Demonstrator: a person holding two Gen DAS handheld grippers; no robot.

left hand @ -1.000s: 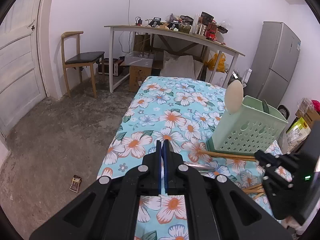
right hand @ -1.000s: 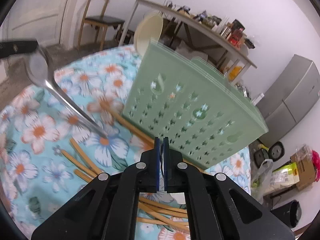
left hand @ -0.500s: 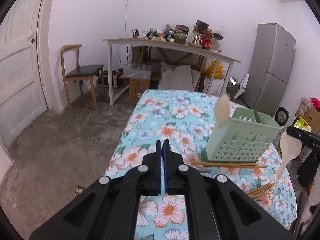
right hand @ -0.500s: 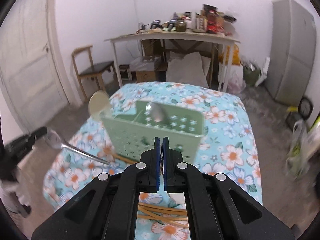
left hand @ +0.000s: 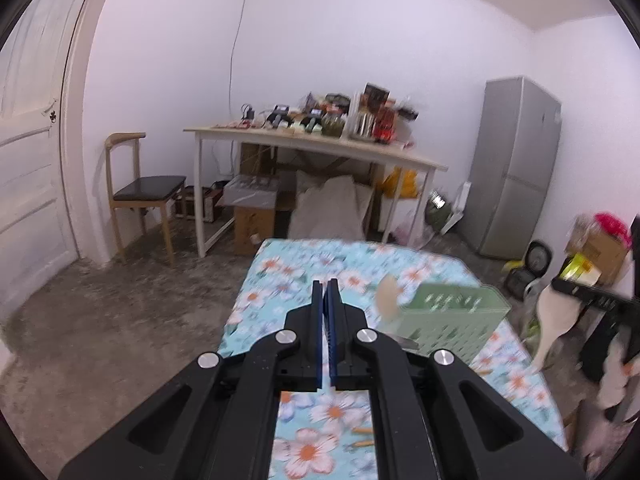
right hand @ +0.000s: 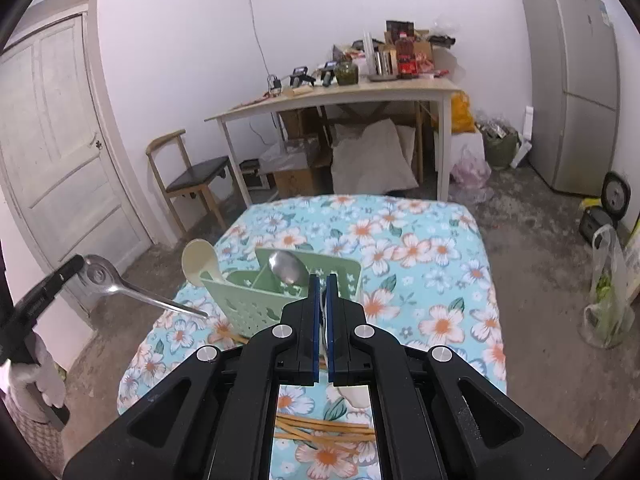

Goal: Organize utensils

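You are in a white-walled room with a bare concrete floor (right hand: 540,216), a pale panelled door (right hand: 52,152), a wooden chair (right hand: 188,176), a cluttered side table (right hand: 340,96) and a grey fridge (right hand: 576,80), and in front of you stands the worktop (right hand: 440,248) under a blue cloth with orange and white flowers. On it sits the green perforated basket (right hand: 256,300), upright, with a cream ladle (right hand: 198,262) leaning out of its left corner and a metal spoon (right hand: 288,268) standing bowl-up in a back compartment. Your left claw (right hand: 80,266) is clenched on the bowl of a second metal spoon (right hand: 136,290), held in the air to the left of the basket with its handle slanting down towards the basket's near corner, not touching it. Your right claw (right hand: 320,280) is clenched on a thin white handle; seen from the left camera, this claw (left hand: 560,286) carries a cream rice paddle (left hand: 554,322) hanging blade-down, off to the right of the basket (left hand: 452,320) and clear of it. A bundle of wooden chopsticks (right hand: 324,430) lies loose on the cloth on the near side of the basket, below your right claw.
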